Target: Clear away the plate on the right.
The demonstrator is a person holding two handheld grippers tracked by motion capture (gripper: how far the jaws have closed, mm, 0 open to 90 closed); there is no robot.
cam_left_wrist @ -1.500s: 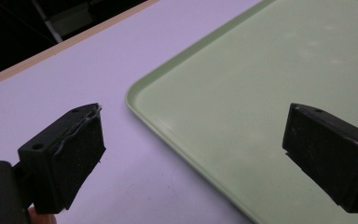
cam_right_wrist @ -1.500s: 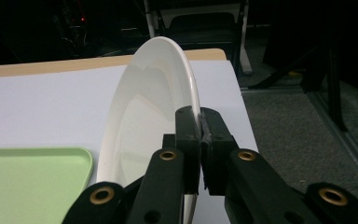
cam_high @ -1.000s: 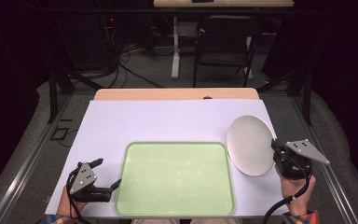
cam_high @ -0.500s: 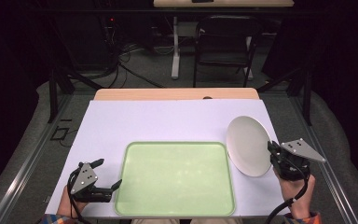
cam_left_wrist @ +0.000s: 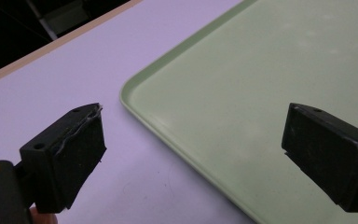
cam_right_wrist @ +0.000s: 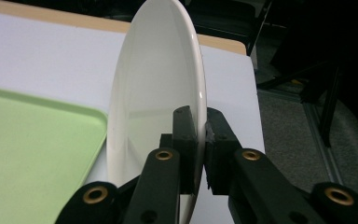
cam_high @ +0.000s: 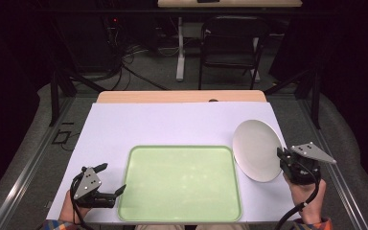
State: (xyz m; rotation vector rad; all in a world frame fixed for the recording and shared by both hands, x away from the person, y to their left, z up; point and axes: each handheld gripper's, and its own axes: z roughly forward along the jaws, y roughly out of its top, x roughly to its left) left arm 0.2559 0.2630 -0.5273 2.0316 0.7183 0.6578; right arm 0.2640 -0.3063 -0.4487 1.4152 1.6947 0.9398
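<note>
My right gripper (cam_high: 283, 160) is clamped on the rim of a white plate (cam_high: 256, 149), holding it on edge above the table's (cam_high: 172, 122) right side, just beside the green tray (cam_high: 180, 184); the plate looks stiff, glossy, likely slippery and breakable, fairly light; the rim is the only place to pinch, and a thin edge grip may let it swing; my left gripper (cam_high: 111, 178) rests spread wide at the tray's left edge, holding nothing; compared with a second ago, the plate has tipped up steeper and shifted slightly toward the tray.
</note>
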